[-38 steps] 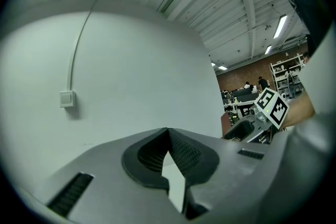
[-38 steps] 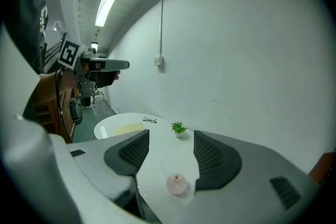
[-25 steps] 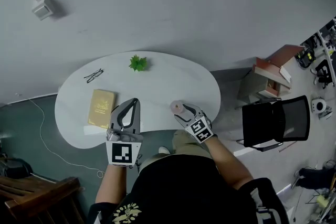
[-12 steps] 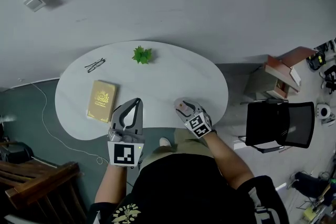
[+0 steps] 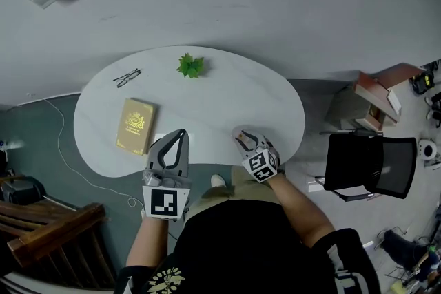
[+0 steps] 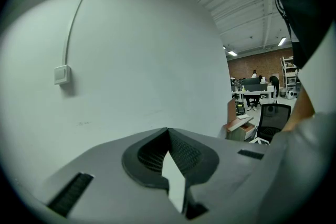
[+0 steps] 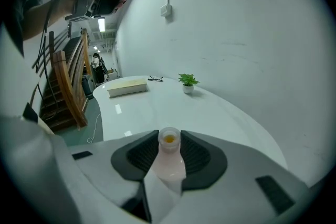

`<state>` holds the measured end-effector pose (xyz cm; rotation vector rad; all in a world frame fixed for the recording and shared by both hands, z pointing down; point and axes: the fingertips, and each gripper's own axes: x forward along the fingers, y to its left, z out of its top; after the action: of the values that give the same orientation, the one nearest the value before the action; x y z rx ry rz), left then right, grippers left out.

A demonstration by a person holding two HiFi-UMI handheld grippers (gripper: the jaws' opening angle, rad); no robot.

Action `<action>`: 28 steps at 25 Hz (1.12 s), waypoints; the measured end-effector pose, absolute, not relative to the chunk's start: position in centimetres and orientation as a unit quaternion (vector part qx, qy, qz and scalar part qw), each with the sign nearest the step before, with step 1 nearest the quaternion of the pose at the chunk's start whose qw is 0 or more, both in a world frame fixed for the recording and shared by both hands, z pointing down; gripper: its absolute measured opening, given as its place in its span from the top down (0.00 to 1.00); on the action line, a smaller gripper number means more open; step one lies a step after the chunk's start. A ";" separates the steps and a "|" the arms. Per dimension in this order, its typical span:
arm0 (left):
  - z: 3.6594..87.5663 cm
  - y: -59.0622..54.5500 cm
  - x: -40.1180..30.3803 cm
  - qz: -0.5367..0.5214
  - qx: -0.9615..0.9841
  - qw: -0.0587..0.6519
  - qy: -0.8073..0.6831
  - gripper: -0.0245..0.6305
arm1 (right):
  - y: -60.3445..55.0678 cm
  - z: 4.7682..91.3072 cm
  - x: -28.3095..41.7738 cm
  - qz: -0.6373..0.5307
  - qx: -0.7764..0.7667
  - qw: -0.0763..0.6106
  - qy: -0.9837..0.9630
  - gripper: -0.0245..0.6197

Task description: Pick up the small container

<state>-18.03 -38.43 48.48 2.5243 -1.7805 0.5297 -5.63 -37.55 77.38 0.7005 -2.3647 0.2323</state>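
Right gripper view: R tool (image 7: 169, 136) closing onto container (image 7: 169, 164), jaws meeting its sides; lift off bench (image 7: 210, 113) next. L tool (image 6: 168, 130) clenched, empty.

table (image 5: 227, 100): white, kidney-shaped | book (image 5: 135, 126): near left edge | glasses (image 5: 127, 78): beyond book | plant (image 5: 190, 66): far edge | chair (image 5: 371, 166): right of table

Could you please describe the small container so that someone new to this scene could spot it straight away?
On the white rounded table, look at the near edge on the person's right, where the right hand-held gripper is closing its jaws around the small pale pink translucent container. It alone is bottle-shaped with an open neck, unlike the flat tan book, black glasses and green potted plant.
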 end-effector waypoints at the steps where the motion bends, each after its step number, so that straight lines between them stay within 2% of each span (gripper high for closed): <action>1: 48.3 -38.3 -18.0 0.167 0.805 0.004 -0.570 0.96 | -37.5 77.3 -5.6 0.092 0.267 0.327 -0.902 0.74; 15: 46.8 -36.0 -18.2 0.157 0.804 -0.008 -0.573 0.96 | -37.5 72.5 -4.2 0.135 0.303 0.307 -0.892 0.75; 28: 43.7 -34.1 -18.4 0.146 0.806 -0.031 -0.572 0.96 | -39.5 61.1 -3.6 0.094 0.330 0.260 -0.902 0.75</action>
<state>-18.43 -34.08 43.73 2.5842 -1.8338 0.4692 -3.61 -39.53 61.05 0.8949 -2.4447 0.2551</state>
